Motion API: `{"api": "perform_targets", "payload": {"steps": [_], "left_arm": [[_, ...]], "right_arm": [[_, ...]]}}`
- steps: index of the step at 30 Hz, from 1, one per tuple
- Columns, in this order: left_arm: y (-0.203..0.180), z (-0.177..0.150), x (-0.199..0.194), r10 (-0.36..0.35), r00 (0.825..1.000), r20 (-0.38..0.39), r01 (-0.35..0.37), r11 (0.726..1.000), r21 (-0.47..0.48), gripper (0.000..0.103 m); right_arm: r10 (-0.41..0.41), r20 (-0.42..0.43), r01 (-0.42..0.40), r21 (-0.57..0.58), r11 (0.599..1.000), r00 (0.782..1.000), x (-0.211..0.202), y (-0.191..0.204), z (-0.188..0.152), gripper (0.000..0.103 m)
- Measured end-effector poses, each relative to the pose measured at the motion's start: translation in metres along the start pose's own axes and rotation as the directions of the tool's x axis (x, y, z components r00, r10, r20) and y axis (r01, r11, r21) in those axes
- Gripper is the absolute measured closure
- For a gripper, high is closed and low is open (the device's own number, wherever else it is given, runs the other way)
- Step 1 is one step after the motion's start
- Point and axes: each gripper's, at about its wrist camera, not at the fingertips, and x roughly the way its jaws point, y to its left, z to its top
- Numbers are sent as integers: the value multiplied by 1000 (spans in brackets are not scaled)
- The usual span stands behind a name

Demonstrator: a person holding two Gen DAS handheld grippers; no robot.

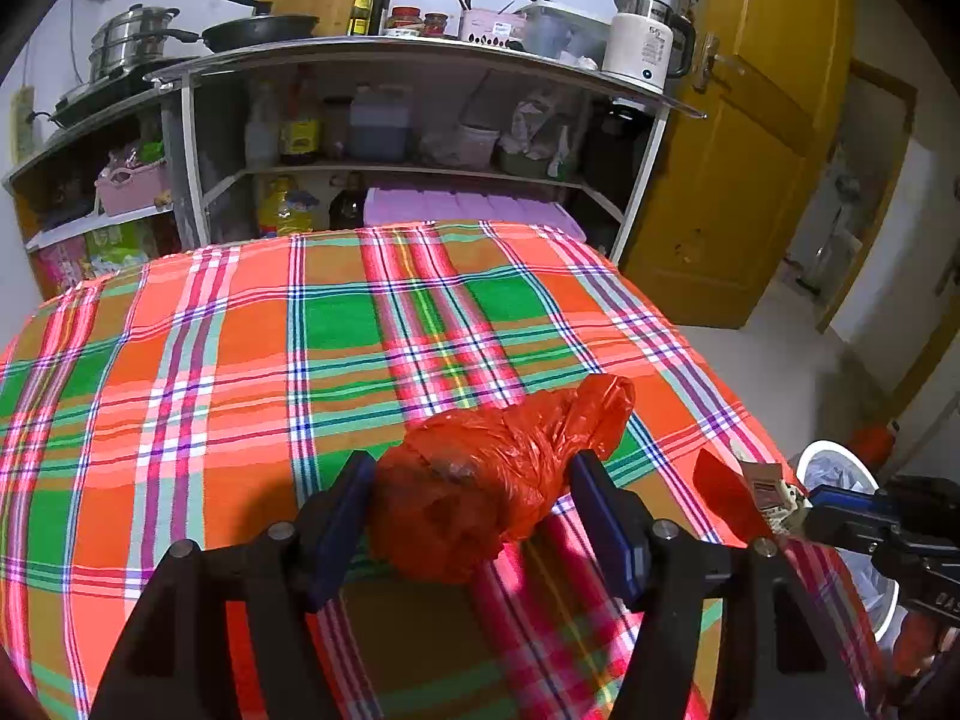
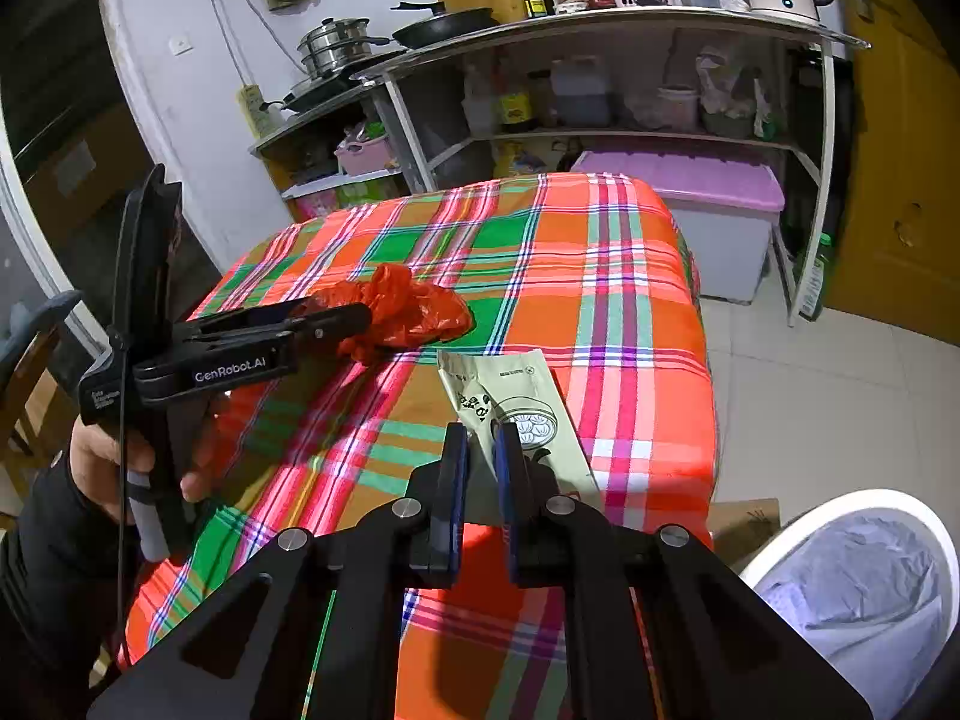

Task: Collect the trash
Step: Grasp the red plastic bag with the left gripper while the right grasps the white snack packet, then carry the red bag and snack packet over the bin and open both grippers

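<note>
A crumpled red plastic bag (image 1: 498, 474) lies on the plaid tablecloth (image 1: 240, 360). My left gripper (image 1: 474, 480) has its jaws around the bag, pressing its sides. It also shows in the right wrist view (image 2: 336, 318) with the bag (image 2: 408, 312) at its tips. My right gripper (image 2: 480, 450) is shut on a pale green food wrapper (image 2: 516, 408) held just above the table's near right part. In the left wrist view the right gripper (image 1: 804, 510) holds the wrapper (image 1: 762, 492) at the table's right edge.
A white trash bin with a liner (image 2: 870, 576) stands on the floor right of the table, also in the left wrist view (image 1: 840, 474). A shelf unit (image 1: 420, 120) with pots, bottles and a kettle (image 1: 645, 39) stands behind. A yellow door (image 1: 750, 150) is at right.
</note>
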Motion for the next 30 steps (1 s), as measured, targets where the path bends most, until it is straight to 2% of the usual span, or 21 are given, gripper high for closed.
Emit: {"api": "perform_targets", "payload": {"steps": [2,8,16,30], "left_arm": [[-2,-2,3,7,1000,-24,-7,1000,0,44],[-9,-11,-8,26,1000,-12,-26,999,-23,46],[-39,-23,-53,56,996,62,-54,998,-34,47],[-124,-59,-122,-3,993,121,4,1000,-11,46]], "right_arm": [[-1,5,1,3,1000,1000,-3,-1,-1,93],[-5,23,4,5,1000,1000,-16,0,-5,93],[-14,56,14,12,1000,998,-45,-4,-11,93],[-69,131,66,31,997,989,-115,-14,-32,93]]}}
